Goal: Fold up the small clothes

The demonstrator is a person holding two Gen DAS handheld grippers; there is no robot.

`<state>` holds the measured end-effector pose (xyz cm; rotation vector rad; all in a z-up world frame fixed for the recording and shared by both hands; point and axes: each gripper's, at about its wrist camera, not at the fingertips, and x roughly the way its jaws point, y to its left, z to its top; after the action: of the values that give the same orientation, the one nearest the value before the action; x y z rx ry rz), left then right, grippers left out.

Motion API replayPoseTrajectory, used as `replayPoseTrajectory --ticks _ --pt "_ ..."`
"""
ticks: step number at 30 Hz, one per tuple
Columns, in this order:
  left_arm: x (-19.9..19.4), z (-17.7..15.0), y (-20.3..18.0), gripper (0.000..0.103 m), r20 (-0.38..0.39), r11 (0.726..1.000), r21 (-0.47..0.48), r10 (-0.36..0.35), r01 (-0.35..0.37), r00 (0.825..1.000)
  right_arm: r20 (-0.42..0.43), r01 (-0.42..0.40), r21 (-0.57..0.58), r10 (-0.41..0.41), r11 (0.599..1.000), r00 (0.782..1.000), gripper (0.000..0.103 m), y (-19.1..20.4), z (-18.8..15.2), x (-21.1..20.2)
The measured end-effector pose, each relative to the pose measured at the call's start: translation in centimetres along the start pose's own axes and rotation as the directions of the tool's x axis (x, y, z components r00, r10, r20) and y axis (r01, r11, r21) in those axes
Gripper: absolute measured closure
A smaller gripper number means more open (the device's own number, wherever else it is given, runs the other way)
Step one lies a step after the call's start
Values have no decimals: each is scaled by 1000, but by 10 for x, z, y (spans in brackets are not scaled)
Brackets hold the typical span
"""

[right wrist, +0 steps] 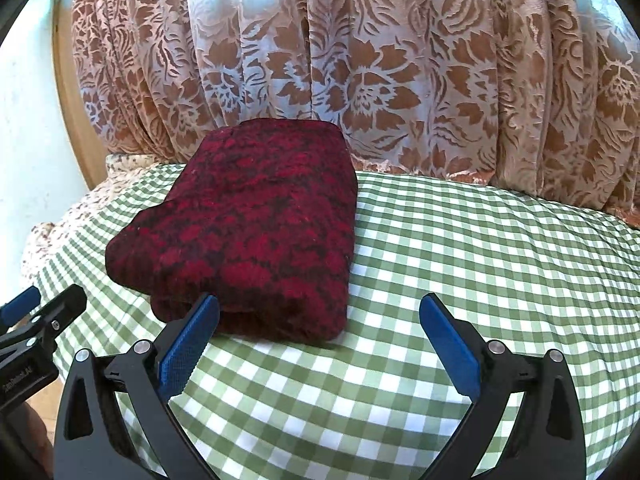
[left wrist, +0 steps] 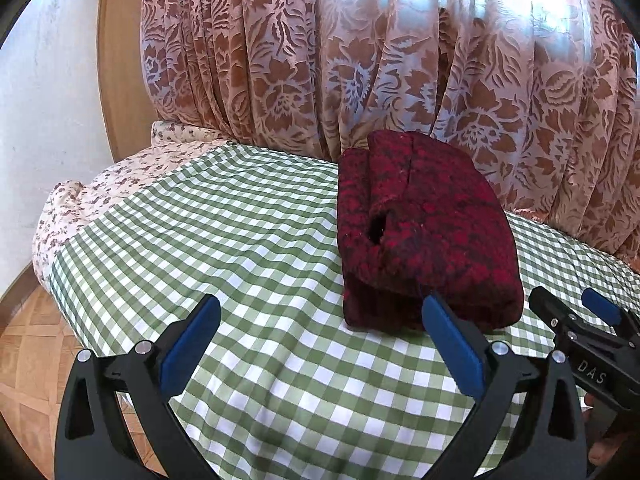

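Note:
A dark red and black knitted garment (left wrist: 424,232) lies folded into a thick rectangular bundle on the green-and-white checked cloth (left wrist: 224,216). It also shows in the right wrist view (right wrist: 256,228). My left gripper (left wrist: 320,316) is open and empty, just in front of the bundle's near edge, with its right finger (left wrist: 452,344) next to that edge. My right gripper (right wrist: 318,316) is open and empty, its left finger (right wrist: 188,344) at the bundle's near edge. The right gripper also shows at the right of the left wrist view (left wrist: 576,312), and the left gripper at the left of the right wrist view (right wrist: 44,304).
A brown floral curtain (left wrist: 360,60) hangs right behind the bed. A floral quilt (left wrist: 80,200) lies at the bed's left end, beside a white wall (left wrist: 44,100). Wooden parquet floor (left wrist: 24,360) is at lower left. The checked cloth (right wrist: 500,248) spreads to the right of the bundle.

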<state>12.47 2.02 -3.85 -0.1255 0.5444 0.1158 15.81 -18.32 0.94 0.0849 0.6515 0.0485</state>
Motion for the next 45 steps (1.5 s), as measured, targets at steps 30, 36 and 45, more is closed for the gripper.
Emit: replayPoseTrajectory --ticks 30,36,45 --pt "-13 -2 3 2 35 1000 -6 16 -16 999 35 7 -37 -6 999 999 4 12 -3 -19" --pt "-15 -1 3 2 41 1000 -7 12 -12 999 32 7 -38 -5 999 999 4 13 -2 -20" --pt "-19 0 2 2 43 1000 -9 14 -14 999 32 4 -44 -2 999 999 4 16 1 -20"
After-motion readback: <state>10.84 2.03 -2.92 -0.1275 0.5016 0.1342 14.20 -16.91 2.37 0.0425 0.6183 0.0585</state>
